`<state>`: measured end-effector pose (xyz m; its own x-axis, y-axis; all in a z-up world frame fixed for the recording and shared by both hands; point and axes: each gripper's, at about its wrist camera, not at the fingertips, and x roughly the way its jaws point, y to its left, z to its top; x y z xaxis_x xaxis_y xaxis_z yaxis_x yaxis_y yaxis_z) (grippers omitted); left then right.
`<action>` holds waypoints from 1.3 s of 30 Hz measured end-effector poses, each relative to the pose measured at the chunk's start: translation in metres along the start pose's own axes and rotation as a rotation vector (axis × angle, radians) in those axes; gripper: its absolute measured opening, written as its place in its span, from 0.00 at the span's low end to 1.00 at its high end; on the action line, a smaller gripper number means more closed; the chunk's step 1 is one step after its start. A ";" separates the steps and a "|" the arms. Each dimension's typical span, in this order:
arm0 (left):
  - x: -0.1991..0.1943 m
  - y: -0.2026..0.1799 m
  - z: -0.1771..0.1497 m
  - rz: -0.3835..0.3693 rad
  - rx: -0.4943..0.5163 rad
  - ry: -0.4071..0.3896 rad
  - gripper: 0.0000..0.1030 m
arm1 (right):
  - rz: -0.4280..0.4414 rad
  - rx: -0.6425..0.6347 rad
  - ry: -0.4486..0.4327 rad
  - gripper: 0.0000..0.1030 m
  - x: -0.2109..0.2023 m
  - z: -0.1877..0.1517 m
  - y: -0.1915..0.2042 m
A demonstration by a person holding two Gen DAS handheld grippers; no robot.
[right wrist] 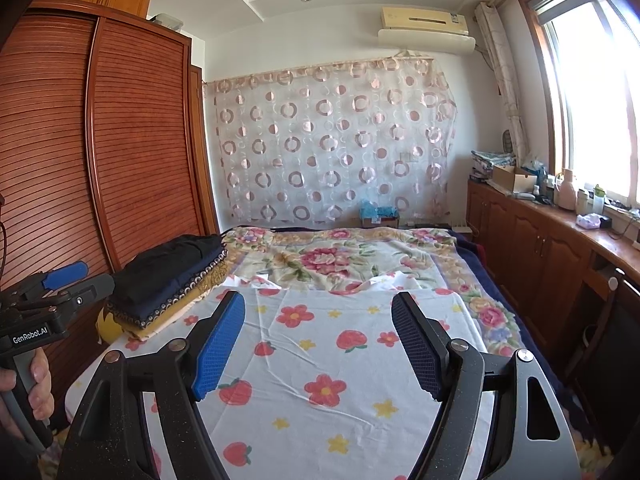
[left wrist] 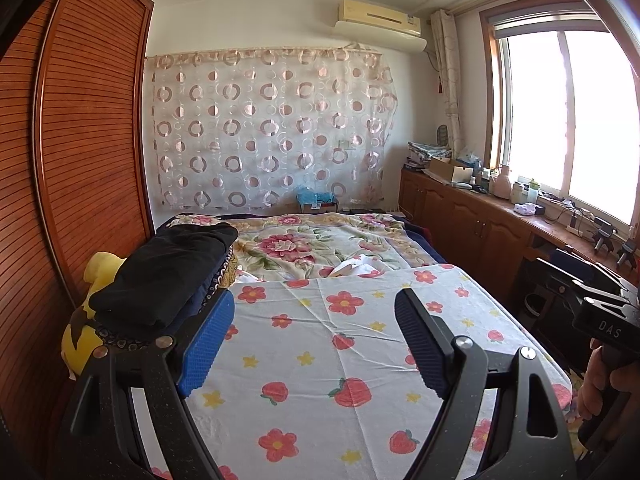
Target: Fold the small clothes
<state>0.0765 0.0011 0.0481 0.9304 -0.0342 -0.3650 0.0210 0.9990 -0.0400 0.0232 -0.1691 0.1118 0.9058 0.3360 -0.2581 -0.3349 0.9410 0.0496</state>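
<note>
**Both tongs open and empty over a bare sheet; folded stack at the left edge**

The bed fills the middle of both views, hemmed by the slatted wardrobe along the left of the frame and a wooden cabinet run under the window on the right. A narrow strip of floor shows between the bed's right edge and the cabinets.

A white fruit-and-flower sheet covers the near part of the bed, its far edge lying across a floral blanket. The sheet's broad centre is flat and free, with light creases only.

The stack of folded clothes, black piece on top, sits at the sheet's far left corner in the right wrist view, hard by the wardrobe. A yellow soft toy pokes out beneath it at the bed's left edge.

The left tongs stand wide apart with nothing between them, the blue pad just beside the stack. The right tongs are likewise spread wide and hold nothing, above the sheet's middle. A hand grips each handle at the frame sides.
</note>
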 end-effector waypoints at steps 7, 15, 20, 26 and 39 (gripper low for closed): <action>0.000 0.004 0.001 0.003 -0.002 -0.003 0.81 | 0.017 0.002 0.007 0.75 0.002 0.001 -0.013; 0.000 0.004 0.000 0.003 -0.001 -0.003 0.81 | 0.019 -0.003 0.004 0.75 0.001 -0.001 -0.020; 0.000 0.004 0.000 0.004 -0.001 -0.003 0.81 | 0.022 -0.005 0.005 0.75 0.001 -0.001 -0.022; 0.000 0.004 0.000 0.003 -0.001 -0.003 0.81 | 0.021 -0.005 0.005 0.75 0.001 -0.001 -0.023; 0.000 0.004 -0.001 0.004 -0.001 -0.004 0.81 | 0.024 -0.007 0.005 0.75 0.000 0.000 -0.026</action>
<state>0.0765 0.0054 0.0464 0.9320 -0.0300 -0.3613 0.0170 0.9991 -0.0391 0.0323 -0.1937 0.1100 0.8961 0.3585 -0.2617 -0.3584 0.9322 0.0496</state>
